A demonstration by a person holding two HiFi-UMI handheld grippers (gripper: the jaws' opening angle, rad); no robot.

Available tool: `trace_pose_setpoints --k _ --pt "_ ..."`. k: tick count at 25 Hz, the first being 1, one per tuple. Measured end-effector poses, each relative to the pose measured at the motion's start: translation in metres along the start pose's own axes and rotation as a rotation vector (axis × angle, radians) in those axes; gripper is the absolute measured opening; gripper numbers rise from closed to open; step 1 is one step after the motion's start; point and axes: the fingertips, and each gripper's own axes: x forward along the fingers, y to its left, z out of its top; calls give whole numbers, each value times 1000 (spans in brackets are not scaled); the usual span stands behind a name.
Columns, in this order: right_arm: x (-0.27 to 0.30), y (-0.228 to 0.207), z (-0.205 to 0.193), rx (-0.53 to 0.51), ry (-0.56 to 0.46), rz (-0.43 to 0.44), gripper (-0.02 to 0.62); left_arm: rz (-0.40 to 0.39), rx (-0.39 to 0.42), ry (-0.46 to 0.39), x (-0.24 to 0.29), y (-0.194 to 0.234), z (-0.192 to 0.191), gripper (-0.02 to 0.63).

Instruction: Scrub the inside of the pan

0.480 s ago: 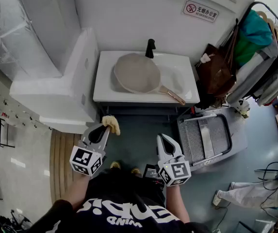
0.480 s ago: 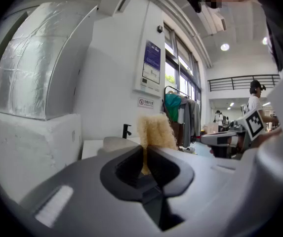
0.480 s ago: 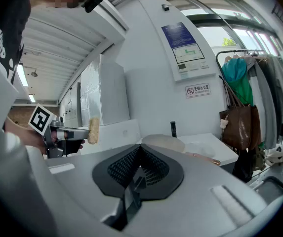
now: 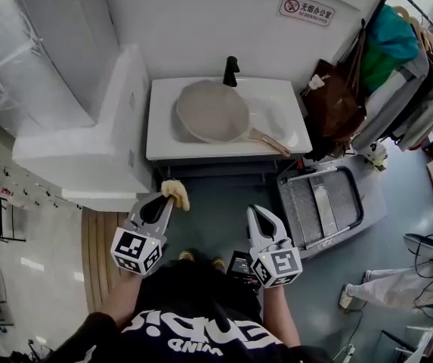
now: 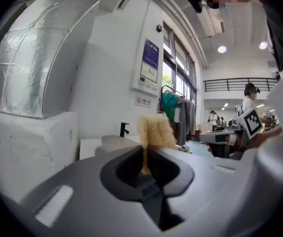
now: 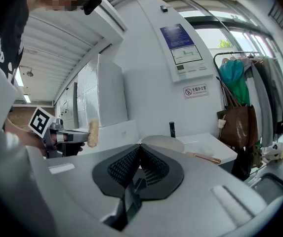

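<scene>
Wall sign [image 4: 307, 10]: "无烟办公室", no-smoking symbol beside

The pan [image 4: 212, 112] looks matt grey-beige, its handle [image 4: 270, 142] a sleek wood-like brown. The table [image 4: 162, 134] is smooth glossy white. The scrub pad [image 4: 175, 192] is coarse and fibrous. The left tongs [image 4: 168, 200] and right tongs [image 4: 258, 209] are matt grey plastic, ribbed black inside.

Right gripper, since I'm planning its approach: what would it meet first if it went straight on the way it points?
Probably the pan lying in the white sink, just beyond the tips of the shut right gripper. Nothing shows in between, though depth is unclear.
</scene>
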Motion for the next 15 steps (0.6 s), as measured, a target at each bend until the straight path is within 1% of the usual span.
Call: trace_pose_setpoints --k 8,15 --pt "10 19 -2 -9 -21 -90 9 -66 19 -2 0 29 -4 24" --pt "20 17 1 -19 -32 -132 10 -106 29 -4 13 40 -3 24"
